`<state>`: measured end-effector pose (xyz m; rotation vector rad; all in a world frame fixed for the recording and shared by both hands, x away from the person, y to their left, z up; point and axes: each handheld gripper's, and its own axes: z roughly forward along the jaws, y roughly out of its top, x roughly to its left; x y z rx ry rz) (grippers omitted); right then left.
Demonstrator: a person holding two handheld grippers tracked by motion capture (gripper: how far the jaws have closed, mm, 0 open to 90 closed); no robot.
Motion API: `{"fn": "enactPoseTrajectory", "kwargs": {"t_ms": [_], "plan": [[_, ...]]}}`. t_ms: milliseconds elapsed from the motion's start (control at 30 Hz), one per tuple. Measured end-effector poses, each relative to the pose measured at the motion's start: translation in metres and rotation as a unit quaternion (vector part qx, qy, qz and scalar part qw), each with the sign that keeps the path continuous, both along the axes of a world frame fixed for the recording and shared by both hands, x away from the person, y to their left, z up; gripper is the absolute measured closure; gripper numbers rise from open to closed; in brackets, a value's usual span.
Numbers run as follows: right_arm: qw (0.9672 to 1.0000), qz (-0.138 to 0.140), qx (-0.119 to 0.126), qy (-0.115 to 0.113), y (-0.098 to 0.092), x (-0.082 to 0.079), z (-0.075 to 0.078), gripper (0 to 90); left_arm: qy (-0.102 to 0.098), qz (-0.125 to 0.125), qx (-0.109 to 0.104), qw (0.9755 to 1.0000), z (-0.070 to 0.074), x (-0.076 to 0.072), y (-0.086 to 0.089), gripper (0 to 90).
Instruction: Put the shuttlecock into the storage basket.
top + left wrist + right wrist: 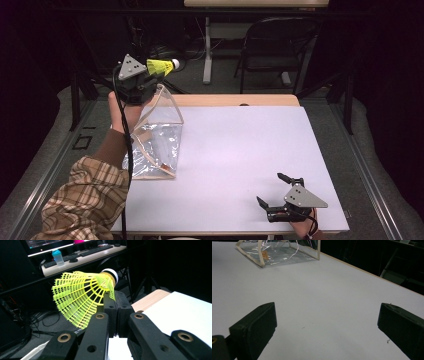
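The left gripper is clenching a yellow shuttlecock by its light, springy skirt (easily crushed) above the clear bag at far left; the right gripper is resting released, near right.

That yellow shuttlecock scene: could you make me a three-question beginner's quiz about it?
1. True or false: the left gripper is clamped on the shuttlecock's yellow skirt.
2. How do the right gripper's jaws stand: A open, B shut, C holding the pouch?
3. What lies on the white table below the left gripper?

Key: 1 true. 2 A. 3 a clear plastic pouch with beige trim.
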<state>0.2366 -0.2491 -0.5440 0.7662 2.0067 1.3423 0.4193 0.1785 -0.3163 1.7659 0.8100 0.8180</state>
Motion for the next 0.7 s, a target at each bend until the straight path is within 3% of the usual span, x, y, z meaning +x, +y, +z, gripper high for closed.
{"fn": "enactPoseTrajectory", "kwargs": {"t_ms": [700], "plan": [[1.0000,-0.001,-0.001,0.000,0.000,0.000,0.000,1.8,0.001,0.027,-0.004,0.9996,-0.001,0.001,0.022,89.4]]}}
